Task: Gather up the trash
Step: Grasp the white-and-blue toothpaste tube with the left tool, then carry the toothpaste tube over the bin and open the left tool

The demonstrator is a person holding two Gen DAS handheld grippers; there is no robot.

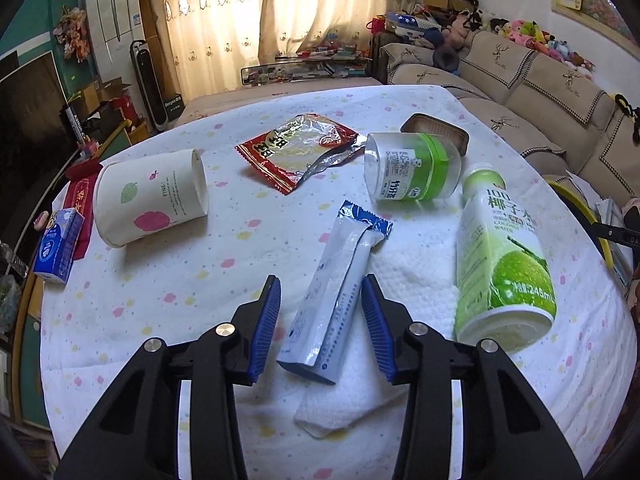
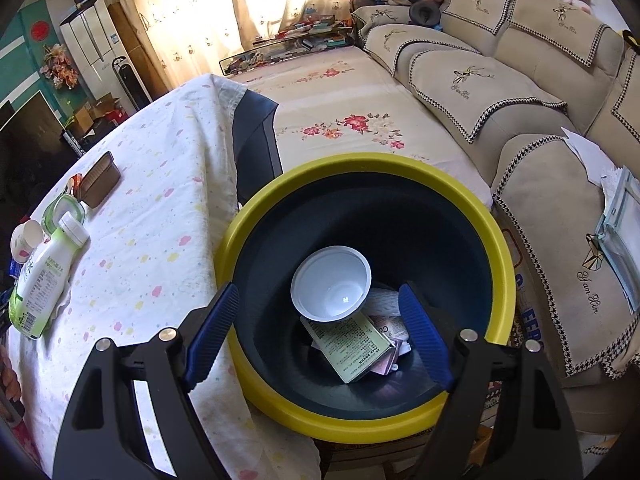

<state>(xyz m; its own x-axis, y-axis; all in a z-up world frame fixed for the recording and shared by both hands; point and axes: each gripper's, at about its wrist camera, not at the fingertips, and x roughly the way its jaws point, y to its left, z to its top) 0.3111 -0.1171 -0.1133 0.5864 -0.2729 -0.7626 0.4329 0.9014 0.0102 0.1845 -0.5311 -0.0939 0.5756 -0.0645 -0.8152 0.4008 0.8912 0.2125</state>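
One long white-and-blue foil sachet [image 1: 340,292] lies between the left gripper [image 1: 322,292]'s parted, not-yet-touching jaws, its long axis running 7 to 1 o'clock; the right gripper [image 2: 320,312] hangs open-jawed over the yellow-rimmed bin [image 2: 502,260].

Sunlight glows through cream patterned curtains [image 1: 256,20] at the far wall. A beige sofa [image 2: 500,80] with houndstooth-trimmed covers lines the right side, plush toys [image 1: 520,32] along its back. A dark television [image 1: 32,108] stands left.
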